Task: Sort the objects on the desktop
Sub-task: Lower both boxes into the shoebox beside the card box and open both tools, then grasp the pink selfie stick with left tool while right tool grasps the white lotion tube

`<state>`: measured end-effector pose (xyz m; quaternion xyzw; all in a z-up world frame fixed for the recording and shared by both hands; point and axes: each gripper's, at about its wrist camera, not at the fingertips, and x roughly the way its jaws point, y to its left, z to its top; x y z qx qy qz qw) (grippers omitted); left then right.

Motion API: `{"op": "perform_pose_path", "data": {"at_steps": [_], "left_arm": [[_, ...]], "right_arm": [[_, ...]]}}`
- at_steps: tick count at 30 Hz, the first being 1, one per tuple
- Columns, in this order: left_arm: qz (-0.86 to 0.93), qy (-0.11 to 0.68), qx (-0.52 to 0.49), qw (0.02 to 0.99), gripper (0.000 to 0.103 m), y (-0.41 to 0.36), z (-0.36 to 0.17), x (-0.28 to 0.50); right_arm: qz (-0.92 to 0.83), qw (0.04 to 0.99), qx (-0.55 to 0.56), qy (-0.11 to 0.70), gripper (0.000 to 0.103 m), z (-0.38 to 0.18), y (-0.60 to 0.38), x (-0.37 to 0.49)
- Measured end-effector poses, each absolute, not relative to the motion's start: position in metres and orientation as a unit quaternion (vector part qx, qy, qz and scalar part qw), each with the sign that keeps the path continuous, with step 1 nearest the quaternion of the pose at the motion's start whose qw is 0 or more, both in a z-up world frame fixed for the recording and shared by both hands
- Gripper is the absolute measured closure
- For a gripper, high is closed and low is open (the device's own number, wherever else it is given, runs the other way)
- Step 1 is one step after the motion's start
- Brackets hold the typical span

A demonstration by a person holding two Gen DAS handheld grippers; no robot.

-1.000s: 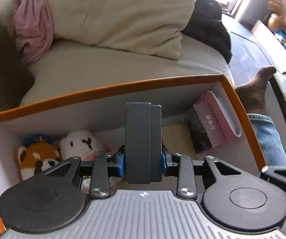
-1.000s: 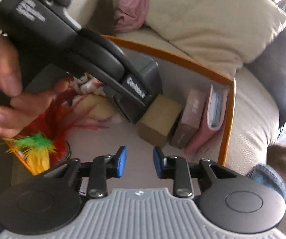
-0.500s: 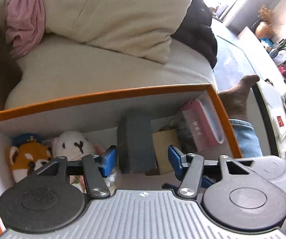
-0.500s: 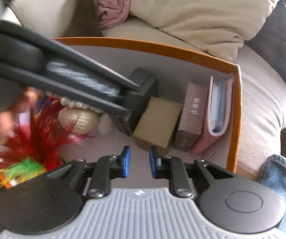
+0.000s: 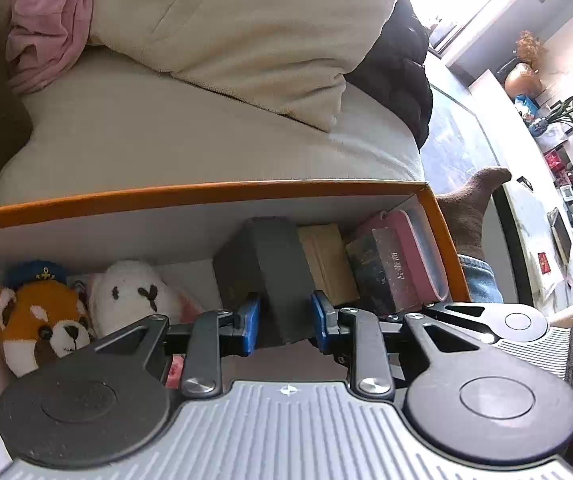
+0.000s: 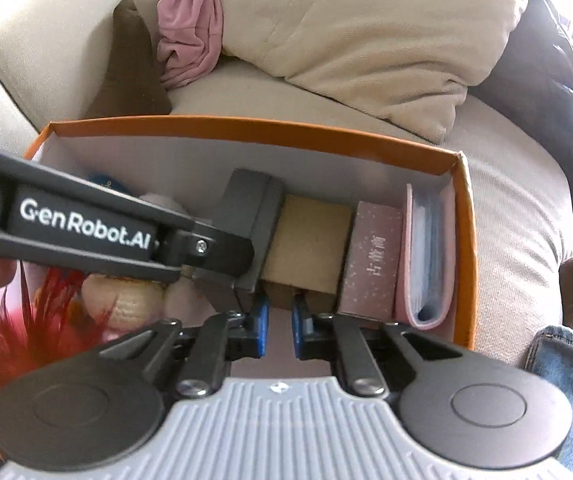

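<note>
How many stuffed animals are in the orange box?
2 show clearly: a red panda at the orange box's left end, and a white bunny right beside it. Cream plush lumps beside the feathers may be more; the grippers hide part.

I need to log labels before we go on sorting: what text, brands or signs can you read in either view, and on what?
"GenRobot.AI": white letters on the black arm of the left tongs, seen from the right wrist view.
Chinese characters, too small and blurred to read: down the spine of the pink book standing in the orange box.
Gold anchor emblem, no letters: on the blue cap of the red panda plush.
Nothing else is readable.
</note>
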<state>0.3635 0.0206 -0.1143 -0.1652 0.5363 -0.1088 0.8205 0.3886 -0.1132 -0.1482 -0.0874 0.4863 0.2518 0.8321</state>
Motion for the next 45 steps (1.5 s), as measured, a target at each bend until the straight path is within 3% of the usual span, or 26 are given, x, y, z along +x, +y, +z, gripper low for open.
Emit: {"op": "perform_pose_path", "data": {"at_steps": [11, 14, 20, 29, 38, 41, 45], "left_arm": [[-0.111, 0.479, -0.075, 0.868, 0.072, 0.004, -0.063, 0.305], [-0.138, 0.447, -0.04, 0.883, 0.072, -0.008, -0.042, 0.271], [-0.218, 0.41, 0.052, 0.884, 0.072, -0.05, -0.029, 0.204], [-0.273, 0.39, 0.184, 0.86, 0.071, -0.12, -0.082, 0.148], [-0.257, 0.404, 0.288, 0.829, 0.071, -0.151, -0.147, 0.144], [-0.263, 0.407, 0.289, 0.825, 0.058, -0.152, -0.155, 0.147], [-0.267, 0.408, 0.311, 0.816, 0.056, -0.162, -0.162, 0.148]], "right_arm": [[0.259, 0.865, -0.056, 0.427, 0.088, -0.104, -0.14, 0.328], [0.255, 0.887, -0.039, 0.384, 0.077, -0.085, -0.157, 0.295], [0.195, 0.925, 0.008, 0.326, 0.072, -0.063, -0.207, 0.229], [0.1, 0.911, 0.036, 0.398, 0.071, -0.116, -0.249, 0.172], [0.077, 0.897, 0.03, 0.435, 0.072, -0.159, -0.248, 0.178], [0.076, 0.894, 0.021, 0.441, 0.072, -0.164, -0.245, 0.185], [0.069, 0.889, -0.022, 0.451, 0.073, -0.173, -0.231, 0.189]]}}
